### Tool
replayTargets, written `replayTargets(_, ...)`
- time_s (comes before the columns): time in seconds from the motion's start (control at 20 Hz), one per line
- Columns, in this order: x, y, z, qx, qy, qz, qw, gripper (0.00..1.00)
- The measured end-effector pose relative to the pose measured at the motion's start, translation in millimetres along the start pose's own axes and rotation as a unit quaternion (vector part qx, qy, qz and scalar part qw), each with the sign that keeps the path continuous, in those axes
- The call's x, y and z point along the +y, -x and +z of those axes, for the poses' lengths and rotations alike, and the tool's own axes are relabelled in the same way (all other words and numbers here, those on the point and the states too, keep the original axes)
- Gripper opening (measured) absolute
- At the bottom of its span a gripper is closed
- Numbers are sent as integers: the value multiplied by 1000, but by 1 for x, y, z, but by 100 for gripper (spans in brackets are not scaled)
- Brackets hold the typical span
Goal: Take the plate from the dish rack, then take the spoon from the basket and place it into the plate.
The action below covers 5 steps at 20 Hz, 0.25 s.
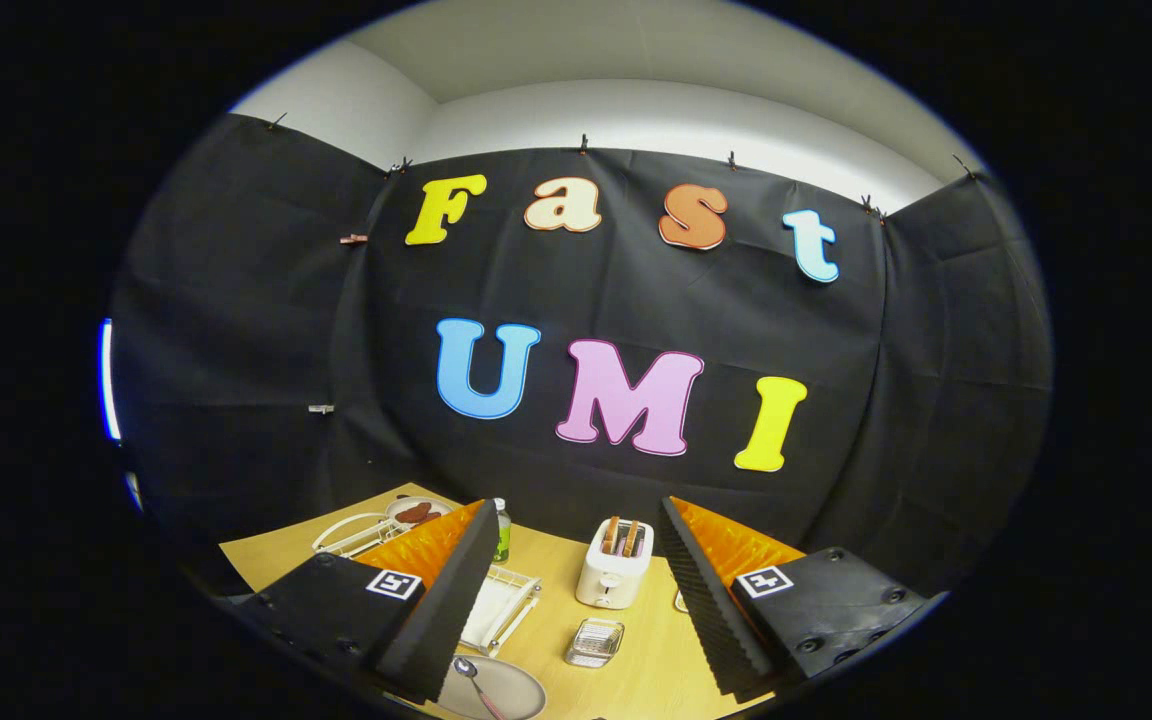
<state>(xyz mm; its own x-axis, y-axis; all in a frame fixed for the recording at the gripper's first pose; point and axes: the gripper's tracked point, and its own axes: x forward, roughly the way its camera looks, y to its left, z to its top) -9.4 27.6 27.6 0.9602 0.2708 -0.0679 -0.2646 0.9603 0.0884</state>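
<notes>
Gripper [576, 590] hangs high over the wooden table [636, 670], fingers spread wide and gripping nothing. Spoon [474, 683] lies in the plate [511, 690] below the left finger, dish rack [501, 610] just beyond, toaster [614, 575] ahead.

Tongs [576, 590]: ridged pads, square markers, screwed mounts.
</notes>
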Motion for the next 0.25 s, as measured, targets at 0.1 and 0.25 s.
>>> replayTargets(0.1, 0, 1, -1, 3, -8, 0, 1000, 98)
replayTargets(0.25, -2, 1, 0, 3, -8, -3, 1000, 98)
